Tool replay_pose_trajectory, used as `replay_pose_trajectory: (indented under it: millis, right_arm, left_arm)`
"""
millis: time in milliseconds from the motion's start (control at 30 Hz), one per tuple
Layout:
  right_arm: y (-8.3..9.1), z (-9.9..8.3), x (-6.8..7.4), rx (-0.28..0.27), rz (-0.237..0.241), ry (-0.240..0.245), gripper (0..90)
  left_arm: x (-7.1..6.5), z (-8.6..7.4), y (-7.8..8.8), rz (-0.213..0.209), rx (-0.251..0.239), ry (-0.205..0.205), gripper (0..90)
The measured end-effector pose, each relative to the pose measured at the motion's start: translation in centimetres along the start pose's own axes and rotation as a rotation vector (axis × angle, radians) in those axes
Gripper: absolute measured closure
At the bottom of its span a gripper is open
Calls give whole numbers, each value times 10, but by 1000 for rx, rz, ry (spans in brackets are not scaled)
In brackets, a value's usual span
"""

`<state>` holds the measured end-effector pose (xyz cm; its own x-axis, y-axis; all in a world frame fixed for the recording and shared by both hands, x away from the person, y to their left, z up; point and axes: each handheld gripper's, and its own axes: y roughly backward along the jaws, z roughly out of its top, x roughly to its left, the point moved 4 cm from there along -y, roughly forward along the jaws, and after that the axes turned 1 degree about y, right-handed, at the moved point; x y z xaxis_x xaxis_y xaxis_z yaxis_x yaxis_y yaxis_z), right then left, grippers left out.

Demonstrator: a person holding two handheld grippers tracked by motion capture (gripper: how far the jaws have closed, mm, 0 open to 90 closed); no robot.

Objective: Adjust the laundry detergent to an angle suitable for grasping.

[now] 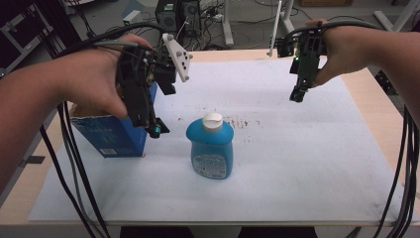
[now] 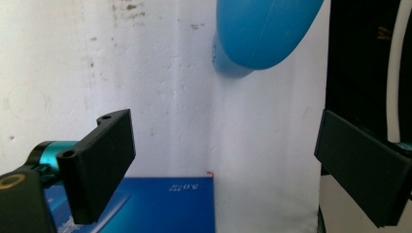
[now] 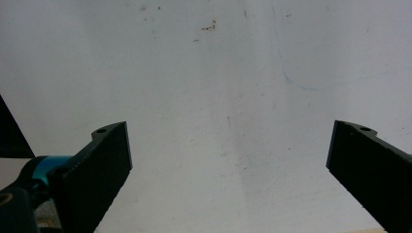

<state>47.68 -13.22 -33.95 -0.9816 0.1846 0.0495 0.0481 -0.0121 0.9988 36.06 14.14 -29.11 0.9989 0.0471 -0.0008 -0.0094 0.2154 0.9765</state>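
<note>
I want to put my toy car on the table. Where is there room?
The white sheet is bare right of the blue bottle, out to the table's right edge, and along the front below it. It is crowded at the left, where the blue box sits under the left gripper.

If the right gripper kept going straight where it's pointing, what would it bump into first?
Most likely just the white sheet on the table. The right gripper has open jaws with only bare, lightly speckled sheet ahead; the blue bottle stands off to the side.
</note>
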Motion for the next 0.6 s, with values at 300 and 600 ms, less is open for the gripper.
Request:
replay_pose_trajectory:
  millis: [300,600]
  right_arm:
    - [1,2,2,-6,2,5,15]
    - [0,2,2,-4,2,5,14]
  left_arm:
    - [8,-5,9,18,71,40,17]
    - [15,-6,13,22,144,75,18]
